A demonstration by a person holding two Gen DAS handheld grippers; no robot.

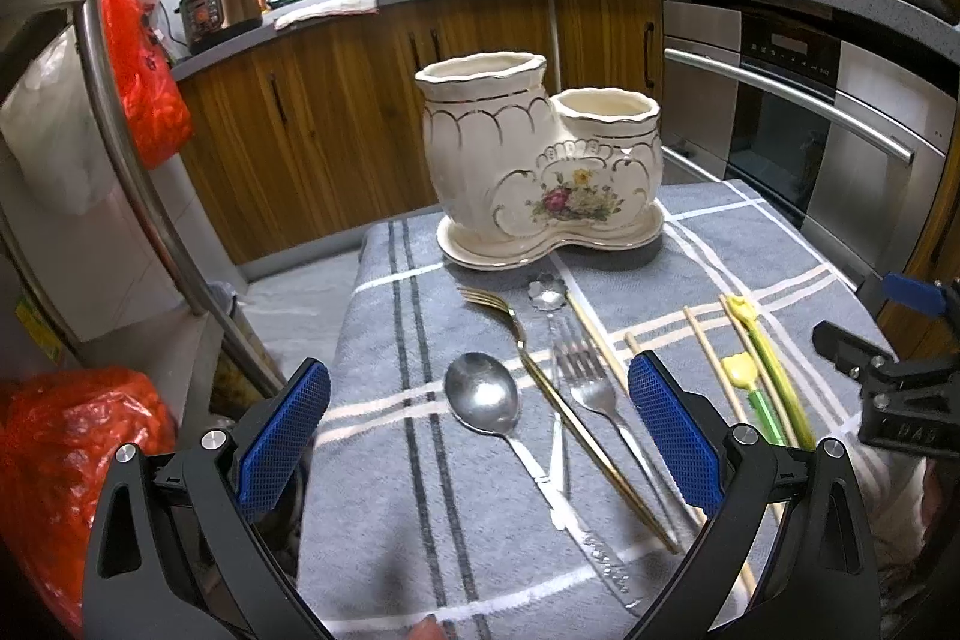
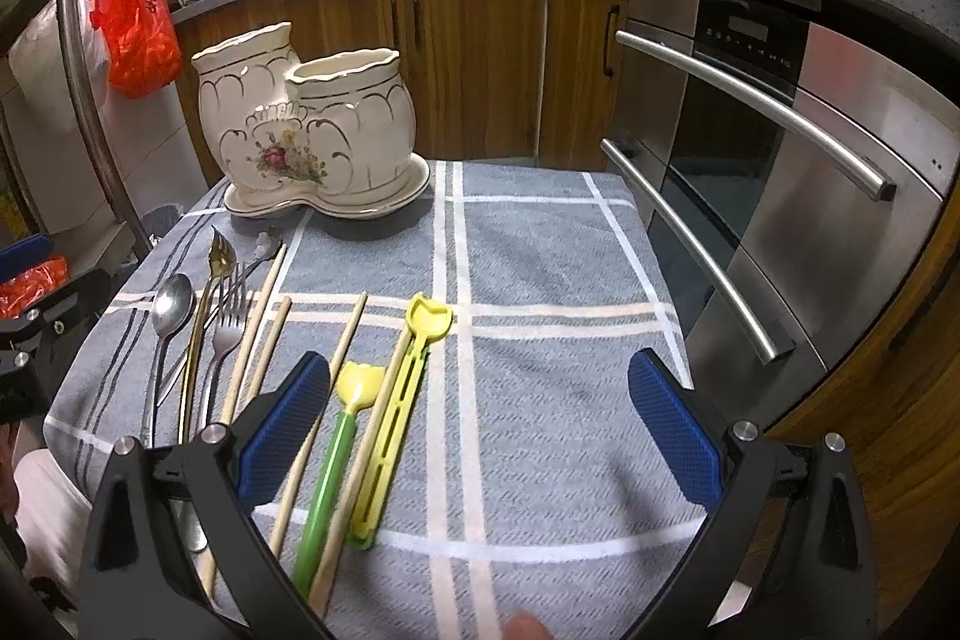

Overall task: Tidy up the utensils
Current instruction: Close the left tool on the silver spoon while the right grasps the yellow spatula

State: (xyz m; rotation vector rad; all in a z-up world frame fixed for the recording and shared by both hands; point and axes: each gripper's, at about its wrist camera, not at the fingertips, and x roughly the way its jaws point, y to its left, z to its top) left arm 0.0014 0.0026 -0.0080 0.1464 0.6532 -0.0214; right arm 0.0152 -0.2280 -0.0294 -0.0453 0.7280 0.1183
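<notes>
Holder: the cream ceramic utensil holder [image 1: 540,160] stands upright on its matching tray at the far end of the surface; two openings, one taller than the other; nothing shows above either rim, so both look unfilled
Surface: covered by a grey checked cloth [image 2: 540,250]; all the utensils lie flat on it, nearer than the holder
Metal pieces: a silver spoon [image 1: 483,394], a gold fork [image 1: 516,328] and a silver fork [image 1: 591,382] lie side by side, handles toward the camera; a clear-handled piece with a flower-shaped end [image 1: 545,293] lies between them, just short of the tray
Sticks: several wooden chopsticks [image 2: 264,304] lie beside the forks; a green and yellow pair of training chopsticks [image 2: 384,400] lies further to the right
Left gripper [image 1: 480,436]: jaws wide apart, holding nothing; poised above the spoon and forks
Right gripper [image 2: 480,436]: jaws wide apart, holding nothing; above the cloth, the training chopsticks just inside its left finger
Progress: judged at the very start; no utensil is in the holder; every piece remains to be lifted and stood in an opening
</notes>
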